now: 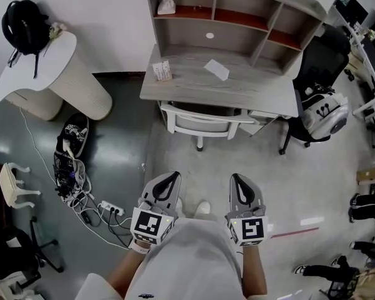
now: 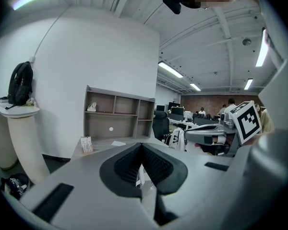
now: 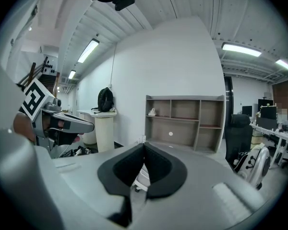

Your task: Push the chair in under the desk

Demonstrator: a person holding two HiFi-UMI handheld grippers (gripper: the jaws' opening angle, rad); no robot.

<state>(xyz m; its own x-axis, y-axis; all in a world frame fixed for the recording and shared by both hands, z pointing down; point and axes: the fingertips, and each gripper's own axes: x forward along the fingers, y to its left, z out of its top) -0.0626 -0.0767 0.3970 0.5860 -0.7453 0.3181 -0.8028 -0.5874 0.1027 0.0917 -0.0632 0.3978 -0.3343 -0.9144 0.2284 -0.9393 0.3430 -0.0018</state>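
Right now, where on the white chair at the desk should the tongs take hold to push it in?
Probably the top rail of the white chair backrest, approached from the person's side. The back faces them, wide and level, while the seat sits under the desk. Left tongs and right tongs are shut and must open first.

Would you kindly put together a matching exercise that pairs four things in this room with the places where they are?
Things:
1. white chair
2. black backpack
3. sheet of paper
4. power strip

Places:
A. on the floor, beside a tangle of cables
B. lying on top of the desk
C. on the white side table by the wall
D. at the desk's front edge, partly tucked under it

Pairs: 1-D, 2-C, 3-B, 4-A
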